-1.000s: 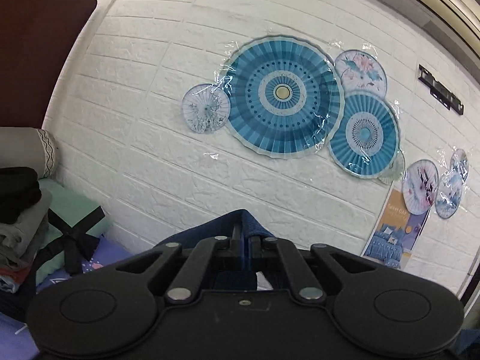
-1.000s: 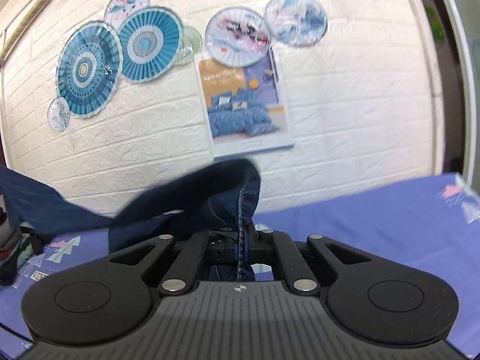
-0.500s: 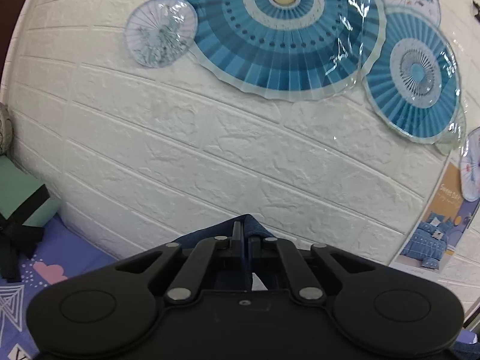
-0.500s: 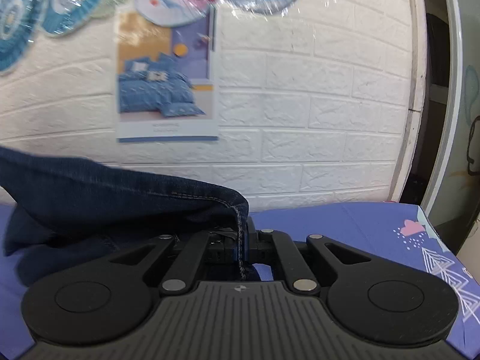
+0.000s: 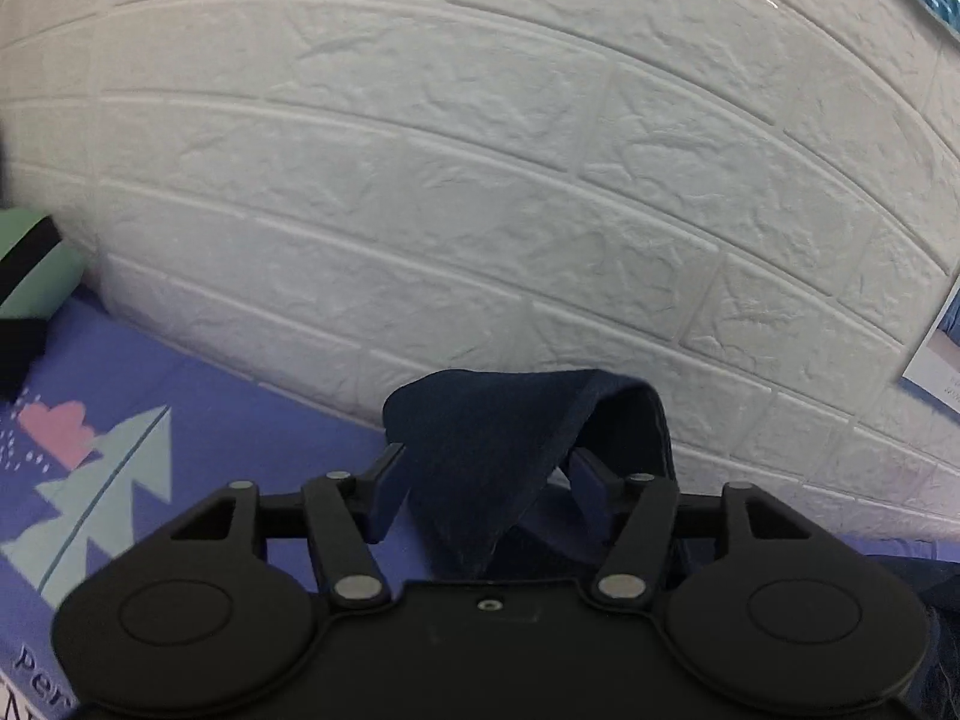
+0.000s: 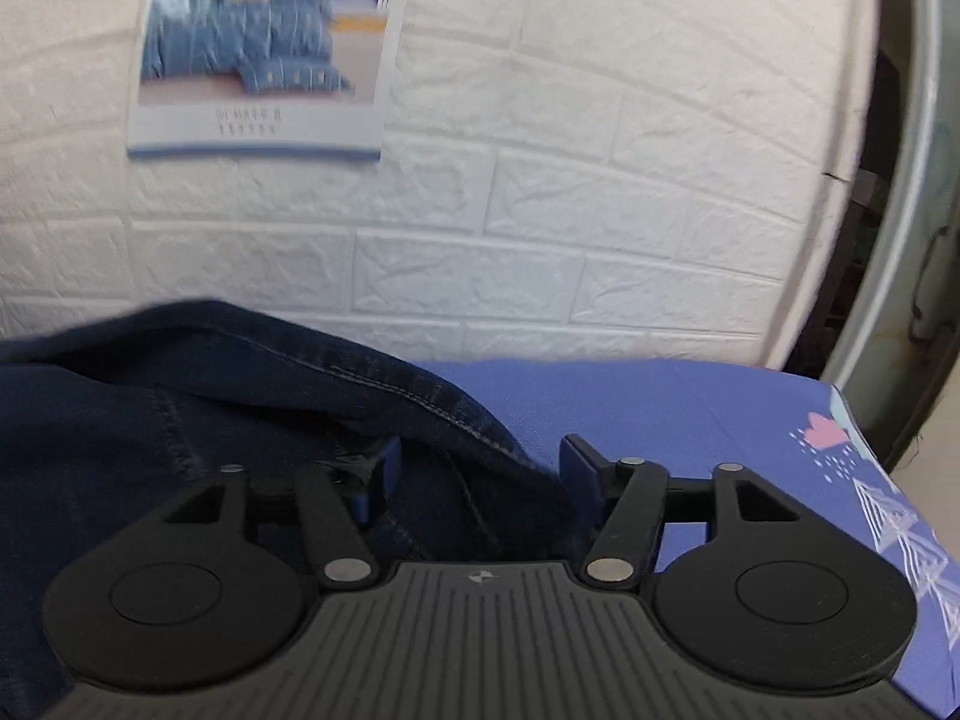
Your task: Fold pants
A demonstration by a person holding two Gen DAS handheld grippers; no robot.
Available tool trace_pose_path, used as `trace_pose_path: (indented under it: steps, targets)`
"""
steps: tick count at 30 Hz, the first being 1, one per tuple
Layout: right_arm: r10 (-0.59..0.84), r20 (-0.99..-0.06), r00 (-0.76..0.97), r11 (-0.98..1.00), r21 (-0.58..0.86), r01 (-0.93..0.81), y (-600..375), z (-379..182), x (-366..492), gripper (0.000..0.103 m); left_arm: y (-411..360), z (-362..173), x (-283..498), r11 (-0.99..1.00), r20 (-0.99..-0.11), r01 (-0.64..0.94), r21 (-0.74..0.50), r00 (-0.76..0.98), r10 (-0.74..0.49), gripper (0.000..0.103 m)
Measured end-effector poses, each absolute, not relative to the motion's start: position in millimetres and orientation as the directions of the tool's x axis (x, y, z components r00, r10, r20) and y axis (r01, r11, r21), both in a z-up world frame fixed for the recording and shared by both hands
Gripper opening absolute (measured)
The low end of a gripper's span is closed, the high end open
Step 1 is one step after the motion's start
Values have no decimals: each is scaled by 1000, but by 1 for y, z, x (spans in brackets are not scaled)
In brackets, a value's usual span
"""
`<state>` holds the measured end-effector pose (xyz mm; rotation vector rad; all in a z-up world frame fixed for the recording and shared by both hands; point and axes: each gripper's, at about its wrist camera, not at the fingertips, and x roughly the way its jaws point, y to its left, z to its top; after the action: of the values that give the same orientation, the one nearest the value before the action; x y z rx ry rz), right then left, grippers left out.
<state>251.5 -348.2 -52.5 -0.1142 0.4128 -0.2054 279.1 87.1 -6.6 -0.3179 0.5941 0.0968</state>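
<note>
Left tongs (image 5: pixel 486 474): jaws have just been opening and now stand wide apart; a corner of the dark denim jeans (image 5: pixel 498 456) rises between them, loose, with neither pad pressing on it.
Right tongs (image 6: pixel 474 468): jaws have just been opening too; the stitched edge of the jeans (image 6: pixel 252 396) drapes across the gap and over the left finger, ungripped.
Change from a second ago: both tongs were pinched shut on the fabric and aimed high at the blue paper fans on the wall; now both sit low over the bed sheet (image 5: pixel 198 420), facing the white brick wall (image 5: pixel 480 180) close ahead, and the fans are nearly out of view.
Jeans now: bunched to the left of the right tongs and draped between its fingers; lying on the purple patterned sheet (image 6: pixel 690 402), which runs on bare to the right.
Meaning for the task: the carried edge looks set down and released, so one fold is probably laid.
Next, as a guess: draw both tongs back clear of the cloth without dragging it.
Risk: the upstanding corner at the left tongs may snag on a finger.
</note>
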Motion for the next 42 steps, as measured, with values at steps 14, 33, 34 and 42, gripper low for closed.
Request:
trace_pose_path:
  steps: [14,33,34,42]
  targets:
    - [164,-566,808,983,167,-83,-281,-93,137,103,51,-57,209,930,-590,-52,-363,786,-186,103]
    - [147,-465,873,983,164,-79,-288,-74,129,7,68,-37,216,860,-465,-13,-510,845,-263,0]
    - [134,-448,884,983,170,-62,-299,-63,118,7,78,-25,203,861,-441,-7,-509,860,-255,0]
    - [83,-503,860,987,162,-1,-355,-44,46,7,169,23,54,846,-405,-71,-529,897,-178,0]
